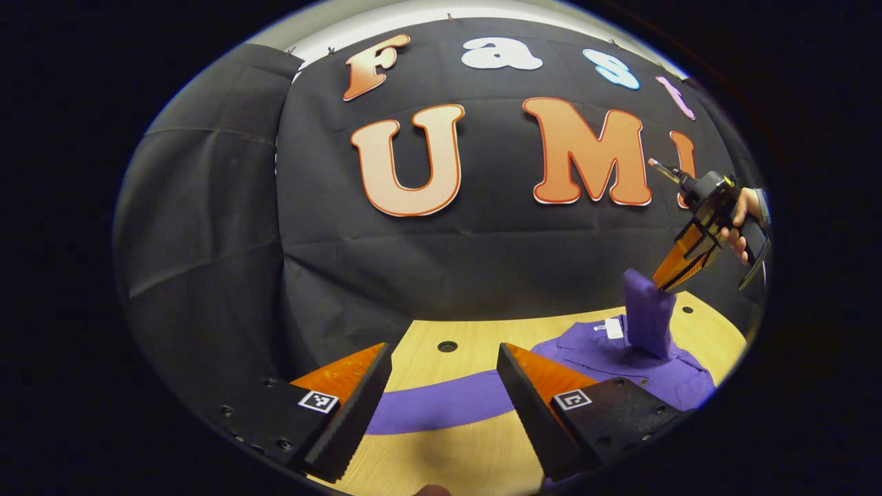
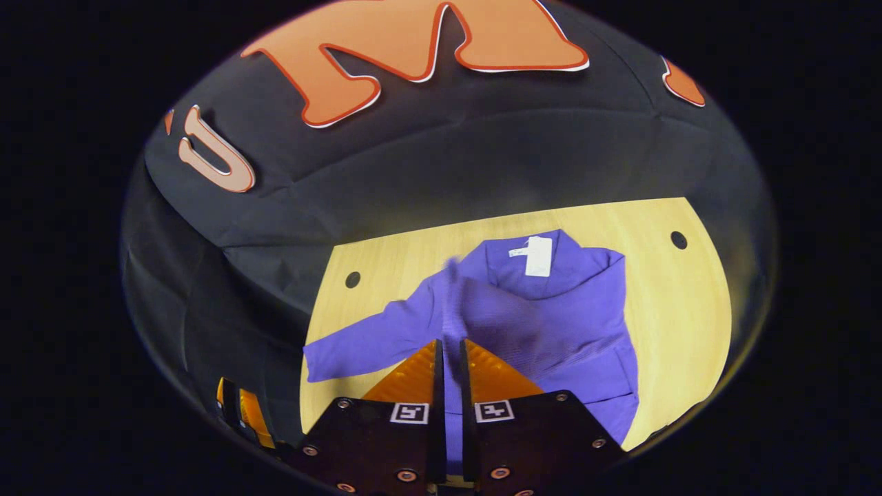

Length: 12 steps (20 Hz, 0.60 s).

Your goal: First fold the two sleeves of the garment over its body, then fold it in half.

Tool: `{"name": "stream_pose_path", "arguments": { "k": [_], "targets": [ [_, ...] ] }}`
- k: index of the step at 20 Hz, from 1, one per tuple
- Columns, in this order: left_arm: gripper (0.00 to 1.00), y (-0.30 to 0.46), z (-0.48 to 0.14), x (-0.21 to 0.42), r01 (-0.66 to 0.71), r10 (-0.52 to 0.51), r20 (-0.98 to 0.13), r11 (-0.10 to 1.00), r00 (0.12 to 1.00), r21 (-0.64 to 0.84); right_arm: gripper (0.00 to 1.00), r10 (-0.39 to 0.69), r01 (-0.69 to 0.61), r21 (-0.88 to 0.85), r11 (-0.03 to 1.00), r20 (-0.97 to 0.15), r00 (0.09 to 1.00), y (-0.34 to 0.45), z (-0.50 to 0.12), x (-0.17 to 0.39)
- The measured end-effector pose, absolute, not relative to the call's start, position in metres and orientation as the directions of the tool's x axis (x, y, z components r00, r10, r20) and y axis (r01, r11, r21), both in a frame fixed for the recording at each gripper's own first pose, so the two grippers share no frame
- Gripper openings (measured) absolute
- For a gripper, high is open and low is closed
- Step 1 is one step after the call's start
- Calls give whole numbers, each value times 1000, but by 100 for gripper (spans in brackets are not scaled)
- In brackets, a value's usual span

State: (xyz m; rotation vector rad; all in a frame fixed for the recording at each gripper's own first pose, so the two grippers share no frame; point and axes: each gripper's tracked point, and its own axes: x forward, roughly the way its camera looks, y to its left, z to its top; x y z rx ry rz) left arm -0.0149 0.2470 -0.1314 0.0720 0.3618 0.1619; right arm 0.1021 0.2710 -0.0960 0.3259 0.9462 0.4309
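My right gripper [image 2: 449, 358] clamps one sleeve [image 2: 451, 310], raised to clear the body [image 2: 551, 324]; left gripper [image 1: 441, 386] gapes above the flat sleeve [image 1: 441, 406].

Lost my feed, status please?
Right gripper shut on lifted sleeve. Left gripper open above other sleeve. Purple garment flat on table.

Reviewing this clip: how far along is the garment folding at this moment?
Nothing is finished. In hand: the right gripper is shut on one sleeve, lifting it above the purple garment on the table. The other sleeve lies spread out flat, with the open left gripper hovering over it. Left: laying the lifted sleeve over the body, folding the other sleeve, then folding in half.
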Motion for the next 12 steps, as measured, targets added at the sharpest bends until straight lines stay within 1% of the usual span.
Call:
{"name": "stream_pose_path", "arguments": {
  "k": [4,5,6,7,8,11,12],
  "targets": [
    [97,261,-139,-4,-150,182,-368,982,912,116,13,474,-205,439,875,-687,550,264,-91,108],
    [97,264,-141,1,-150,183,-379,982,907,115,19,477,-215,438,873,-676,562,263,-88,107],
    [97,269,-143,4,-149,183,-392,982,901,116,23,475,-222,432,874,-667,573,261,-84,106],
    [97,275,-145,9,-152,188,-410,981,892,119,34,477,-234,428,873,-653,588,258,-81,105],
    [97,280,-150,14,-146,180,-429,983,885,112,39,473,-241,419,876,-643,602,255,-78,104],
    [97,300,-178,25,-150,170,-552,985,816,82,58,464,-276,384,881,-594,657,245,-67,99],
    [92,307,-189,31,-163,173,-591,984,788,71,62,458,-283,370,885,-580,674,240,-63,97]
  ]
}}
